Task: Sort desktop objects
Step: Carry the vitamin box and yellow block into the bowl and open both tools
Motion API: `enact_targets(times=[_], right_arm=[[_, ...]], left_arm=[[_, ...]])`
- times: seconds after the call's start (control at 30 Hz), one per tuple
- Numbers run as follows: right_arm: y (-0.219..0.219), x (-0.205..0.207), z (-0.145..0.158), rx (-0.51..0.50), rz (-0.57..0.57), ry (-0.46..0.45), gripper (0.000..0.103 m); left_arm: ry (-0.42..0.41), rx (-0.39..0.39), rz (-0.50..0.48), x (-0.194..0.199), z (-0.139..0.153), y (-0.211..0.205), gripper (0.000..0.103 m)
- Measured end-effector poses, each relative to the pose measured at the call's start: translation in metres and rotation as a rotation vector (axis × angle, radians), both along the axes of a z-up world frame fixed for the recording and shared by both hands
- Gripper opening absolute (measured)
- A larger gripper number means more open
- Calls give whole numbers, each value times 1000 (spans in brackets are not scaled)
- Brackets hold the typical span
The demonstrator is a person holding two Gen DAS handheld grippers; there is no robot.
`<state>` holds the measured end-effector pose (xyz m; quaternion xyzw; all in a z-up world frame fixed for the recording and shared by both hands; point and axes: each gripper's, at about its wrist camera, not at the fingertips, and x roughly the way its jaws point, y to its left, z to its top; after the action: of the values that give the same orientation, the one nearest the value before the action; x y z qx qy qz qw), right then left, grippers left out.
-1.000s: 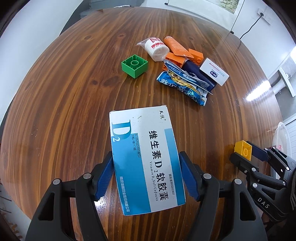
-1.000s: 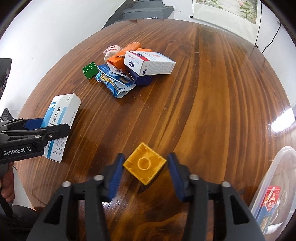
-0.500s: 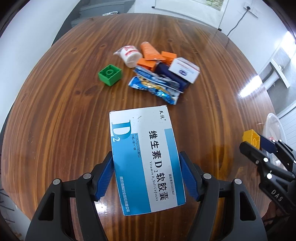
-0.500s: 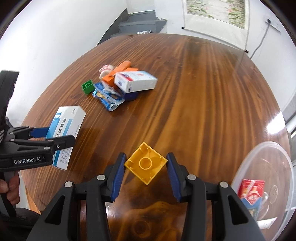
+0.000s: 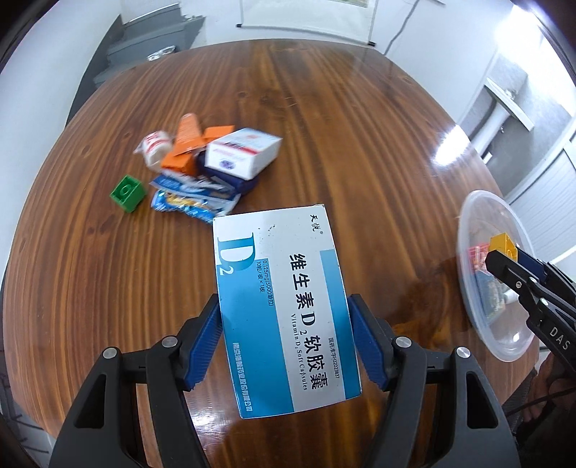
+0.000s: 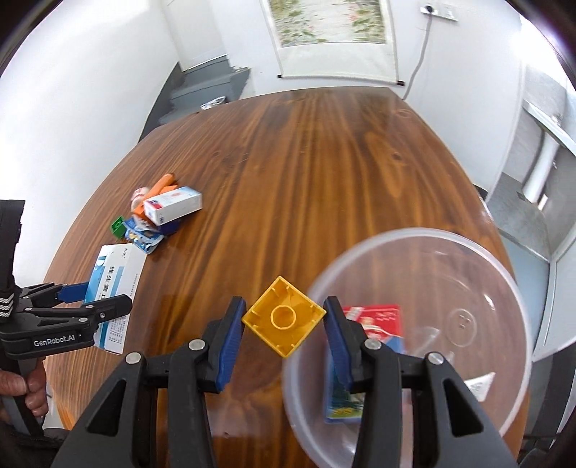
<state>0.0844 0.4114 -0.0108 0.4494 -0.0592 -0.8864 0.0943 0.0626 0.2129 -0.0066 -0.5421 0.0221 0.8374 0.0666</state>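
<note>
box [image 5: 284, 309]: "Vitamin D2 Soft Capsules" | left tool [image 6: 77, 336]: "GenRobot.AI" | right tool [image 5: 556, 333]: "DAS"

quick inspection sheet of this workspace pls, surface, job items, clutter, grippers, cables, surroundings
surface: round wooden table, glossy, with window glare.
job's things: yellow block and blue-and-white vitamin D2 box both held; clear plastic bowl at the table's edge holds a red packet.
clutter: pile with a white box, orange box, blue snack bag and a wrapped roll; green block beside it.
grippers: left hand-held gripper shut on the vitamin box; right hand-held gripper shut on the yellow block, corner to corner, at the bowl's rim.
cables: one cord from a wall socket.
surroundings: white walls, hanging scroll, grey steps.
</note>
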Motion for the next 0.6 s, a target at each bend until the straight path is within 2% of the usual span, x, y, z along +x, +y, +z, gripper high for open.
enact_targets(times=[0.6], right_arm=[[87,36,-11,-9,-171,-30,49]], left_arm=[[43,24,-231,-18,21,106,71]])
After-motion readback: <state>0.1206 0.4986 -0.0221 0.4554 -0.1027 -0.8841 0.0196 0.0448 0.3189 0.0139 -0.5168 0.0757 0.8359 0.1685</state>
